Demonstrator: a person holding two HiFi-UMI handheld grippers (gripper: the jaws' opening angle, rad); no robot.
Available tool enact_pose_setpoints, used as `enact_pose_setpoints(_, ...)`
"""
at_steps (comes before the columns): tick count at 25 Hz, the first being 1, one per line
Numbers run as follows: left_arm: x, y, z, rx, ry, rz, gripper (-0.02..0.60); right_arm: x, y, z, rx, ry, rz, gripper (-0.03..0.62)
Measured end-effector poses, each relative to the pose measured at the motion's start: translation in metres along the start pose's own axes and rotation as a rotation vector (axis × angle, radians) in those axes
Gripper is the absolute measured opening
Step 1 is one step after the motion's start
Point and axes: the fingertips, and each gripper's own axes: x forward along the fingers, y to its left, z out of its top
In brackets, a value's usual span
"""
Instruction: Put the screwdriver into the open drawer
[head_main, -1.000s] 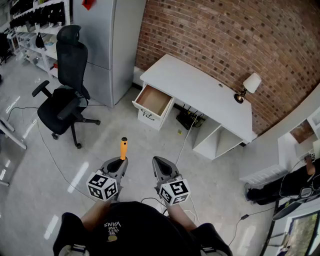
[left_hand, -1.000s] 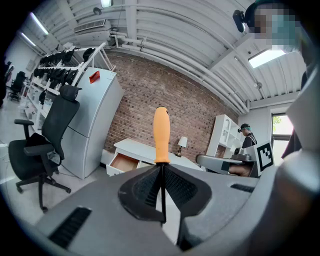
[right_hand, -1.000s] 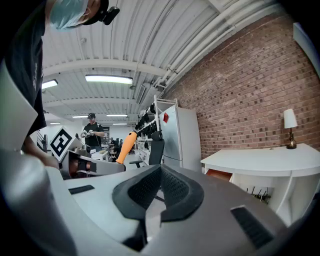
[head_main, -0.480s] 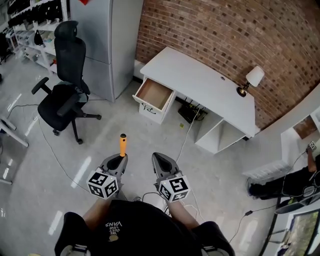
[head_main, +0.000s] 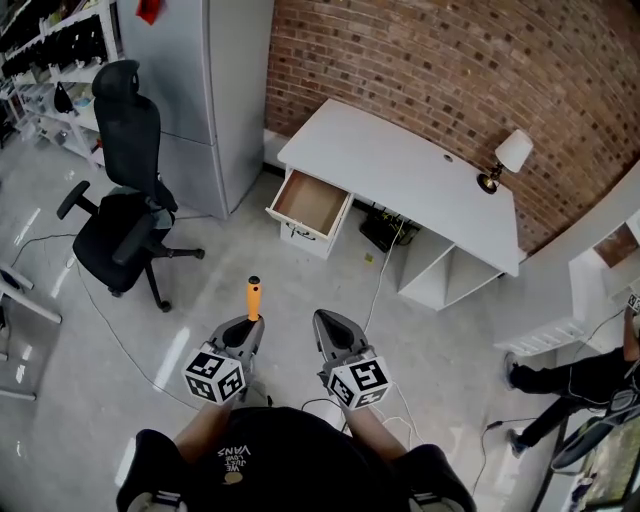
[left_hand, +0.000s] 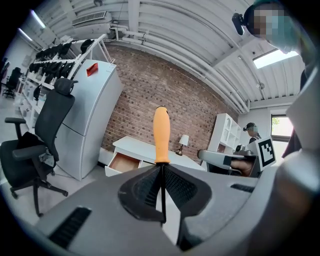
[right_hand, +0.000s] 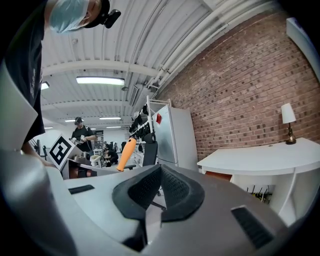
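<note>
My left gripper (head_main: 246, 331) is shut on the screwdriver (head_main: 254, 297), whose orange handle sticks out forward past the jaws; in the left gripper view the thin shaft runs between the closed pads up to the orange handle (left_hand: 161, 135). My right gripper (head_main: 330, 331) is shut with nothing in it, level with the left one and a little to its right. The open drawer (head_main: 309, 204) has a white front and a bare wooden inside; it is pulled out from the left end of the white desk (head_main: 400, 180), well ahead of both grippers. The drawer (left_hand: 124, 162) also shows beyond the handle.
A black office chair (head_main: 125, 215) stands at the left on the grey floor. A tall grey cabinet (head_main: 205, 90) stands behind it against the brick wall. A small lamp (head_main: 505, 158) sits on the desk's right end. Cables (head_main: 375, 270) trail across the floor below the desk. A person (head_main: 570, 378) is at the far right.
The view has shifted as the person moved slightly; the desk and drawer sit a little lower and nearer. Both grippers keep their hold and their places relative to the body.
</note>
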Motion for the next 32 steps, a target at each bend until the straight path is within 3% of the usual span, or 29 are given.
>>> enact_pose_setpoints(11, 0.077, 0.106, 0.074, 0.040, 0.054, -0.117, 0.021, 0.125, -0.034, 0.034, 0.014, -0.014, -0.142, -0.003)
enact_pose_setpoints(20, 0.116, 0.167, 0.101, 0.057, 0.104, -0.216, 0.021, 0.191, -0.051, 0.043, 0.024, -0.015, -0.260, -0.003)
enact_pose_setpoints(27, 0.143, 0.191, 0.094, 0.028, 0.131, -0.213, 0.021, 0.216, -0.071, 0.033, 0.040, 0.011, -0.269, -0.003)
enact_pose_setpoints(32, 0.169, 0.198, 0.100, 0.027, 0.113, -0.170, 0.020, 0.235, -0.099, 0.032, 0.041, 0.021, -0.227, -0.003)
